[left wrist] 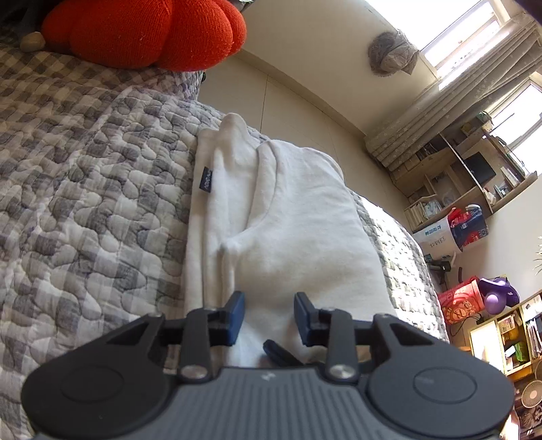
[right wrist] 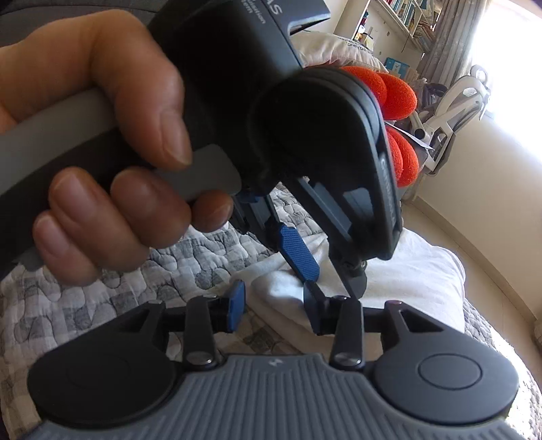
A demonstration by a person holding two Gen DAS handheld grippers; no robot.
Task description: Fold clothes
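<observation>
Cloth is lying folded in layers: the white garment (left wrist: 271,216) is sitting on the checked quilt (left wrist: 84,203), near the bed's right edge, with the floor just beyond. We are holding the left gripper (left wrist: 269,316) over its near end, jaws apart and gripping nothing. We are keeping the right gripper (right wrist: 274,304) just beside it, also spread and empty; the left hand (right wrist: 101,145) and its tool are crowding that view. We are judging two risks: a pad catching only the top layer would drag the stack open, and a push rightward would slide it off the bed. Open quilt is lying to the left; the red cushion (left wrist: 142,30) is blocking the far corner.
</observation>
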